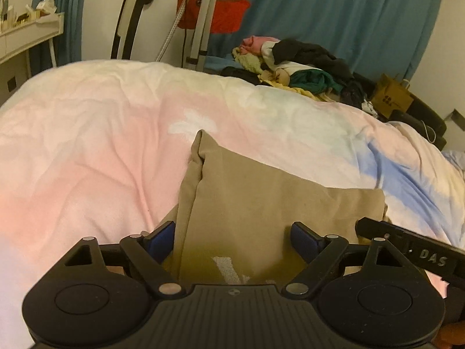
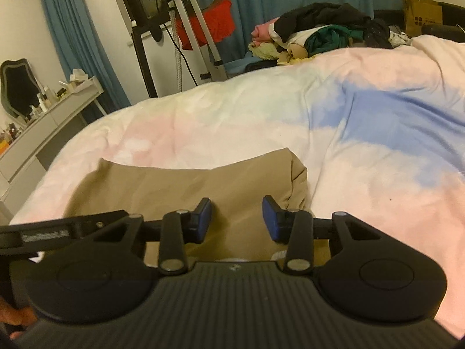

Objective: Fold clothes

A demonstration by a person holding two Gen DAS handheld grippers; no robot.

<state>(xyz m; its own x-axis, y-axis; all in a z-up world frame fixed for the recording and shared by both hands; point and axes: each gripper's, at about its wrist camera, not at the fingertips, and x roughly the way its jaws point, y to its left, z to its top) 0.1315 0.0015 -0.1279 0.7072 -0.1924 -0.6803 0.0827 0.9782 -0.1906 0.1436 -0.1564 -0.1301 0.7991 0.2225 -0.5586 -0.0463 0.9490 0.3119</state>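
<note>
I see a bed under a rumpled pastel duvet (image 1: pixel 116 133) of pink, white and blue, a folded tan garment (image 1: pixel 261 203) lying flat on its near part, a heap of mixed clothes (image 1: pixel 296 64) at its far edge.

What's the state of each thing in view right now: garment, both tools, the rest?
tan garment: folded into a compact rectangle, lying on the duvet, not gripped
left tool: open wide, pads either side of the garment, not pressing
right tool: partly open, over the garment, nothing pinched
duvet: spread over the bed, wrinkled
clothes pile: unfolded heap at the far edge
blue curtain: drawn shut
</note>
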